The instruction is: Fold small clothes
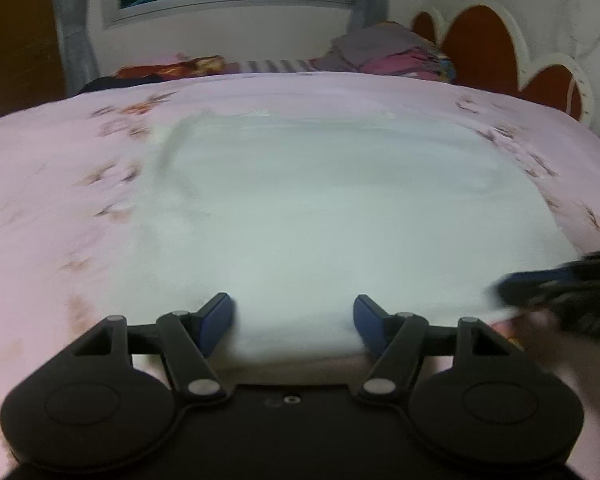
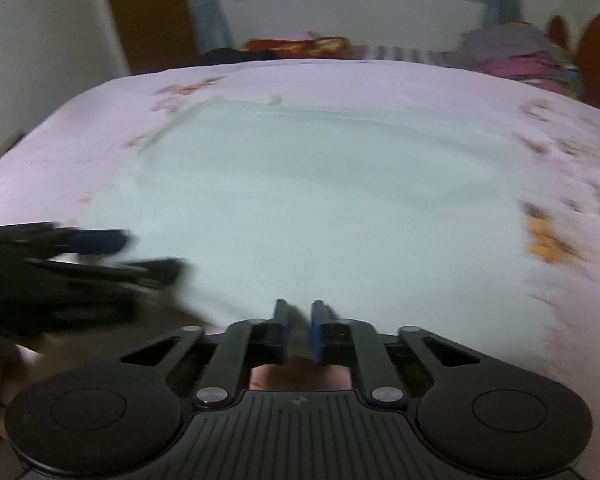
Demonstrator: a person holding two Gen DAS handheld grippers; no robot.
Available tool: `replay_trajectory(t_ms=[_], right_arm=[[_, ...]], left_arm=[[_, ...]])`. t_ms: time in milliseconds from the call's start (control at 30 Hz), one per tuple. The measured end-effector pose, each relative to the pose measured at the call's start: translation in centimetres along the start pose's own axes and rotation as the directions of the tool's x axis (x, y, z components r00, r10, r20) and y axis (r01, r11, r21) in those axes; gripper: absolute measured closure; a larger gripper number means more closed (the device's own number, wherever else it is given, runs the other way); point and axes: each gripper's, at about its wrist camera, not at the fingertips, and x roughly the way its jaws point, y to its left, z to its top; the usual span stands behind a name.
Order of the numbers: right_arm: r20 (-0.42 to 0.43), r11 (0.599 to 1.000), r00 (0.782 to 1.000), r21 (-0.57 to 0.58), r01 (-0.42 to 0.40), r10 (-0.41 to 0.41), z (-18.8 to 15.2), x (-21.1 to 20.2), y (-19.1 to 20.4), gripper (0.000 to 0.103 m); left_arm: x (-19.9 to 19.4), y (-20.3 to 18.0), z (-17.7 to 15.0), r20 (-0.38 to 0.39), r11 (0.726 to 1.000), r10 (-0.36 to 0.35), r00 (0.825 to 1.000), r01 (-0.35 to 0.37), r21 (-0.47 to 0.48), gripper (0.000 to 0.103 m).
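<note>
A pale white garment (image 1: 320,208) is seen spread flat on the pink floral bedsheet (image 1: 52,184), and every place here is given from that garment. At its near hem, toward the left part, the left gripper (image 1: 293,322) is held with jaws spread wide and nothing between them; the hem lies directly ahead, between the blue pads (image 1: 216,320). Further right along the same near hem, the right gripper (image 2: 299,330) is shown nearly closed, and a pinch of the hem appears to be caught, though blur prevents certainty. The cloth looks thin, soft and limp, broadly rectangular, its longer side seemingly running left to right. Beyond its far edge, stacked clothes (image 1: 388,52) are seen.
</note>
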Motion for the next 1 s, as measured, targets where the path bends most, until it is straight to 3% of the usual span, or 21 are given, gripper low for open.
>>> replay_trajectory(t_ms=[100,133,167,267,400,467,567,633,700,1000], right_arm=[[-0.005,0.991,0.994,0.072,0.109,-0.109,-1.1,-1.4,-3.7,0.095],[-0.013,0.988,0.993,0.103,0.117,-0.116,-1.5,-1.9,-5.1,0.103],[-0.017,0.987,0.994,0.119,0.112,-0.110,-1.8,-2.3,-5.9,0.103],[-0.035,0.990,0.991,0.056,0.133,-0.131,-1.5,-2.5,-5.2,0.103],[0.015,0.981,0.985,0.097,0.169,-0.171,-1.4,-3.7,-5.7,0.103],[-0.049,0.978,0.983,0.103,0.184,-0.179,-2.0,-2.8,-6.2,0.103],[-0.043,0.979,0.983,0.099,0.179,-0.176,-1.8,-3.4,-6.1,0.103],[0.007,0.978,0.984,0.109,0.175,-0.177,-1.6,-4.3,-6.0,0.103],[-0.059,0.977,0.984,0.122,0.177,-0.171,-2.1,-3.2,-6.4,0.103],[-0.056,0.977,0.987,0.142,0.158,-0.151,-2.6,-4.1,-6.7,0.103]], left_arm=[[-1.0,2.7,-0.9,0.004,0.998,0.039,0.999,-0.039,-0.048,0.035],[-1.4,3.6,-1.1,0.004,0.997,0.033,0.999,-0.033,-0.070,0.035],[-1.6,4.0,-1.2,0.002,0.996,0.025,1.000,-0.025,-0.082,0.035],[-2.1,3.8,-0.4,-0.007,0.995,0.045,0.999,-0.045,-0.092,0.042],[-1.8,4.0,-0.1,-0.021,0.993,0.065,0.998,-0.067,-0.100,0.041],[-1.3,4.3,-0.5,-0.024,0.995,0.062,0.998,-0.064,-0.082,0.039],[-1.7,4.5,-0.1,-0.028,0.994,0.061,0.998,-0.063,-0.088,0.040],[-1.5,4.5,-0.3,-0.033,0.994,0.059,0.998,-0.062,-0.091,0.040],[-1.4,4.4,-0.4,-0.033,0.994,0.063,0.997,-0.066,-0.085,0.040],[-1.3,4.3,-0.2,-0.043,0.995,0.065,0.997,-0.068,-0.073,0.040]])
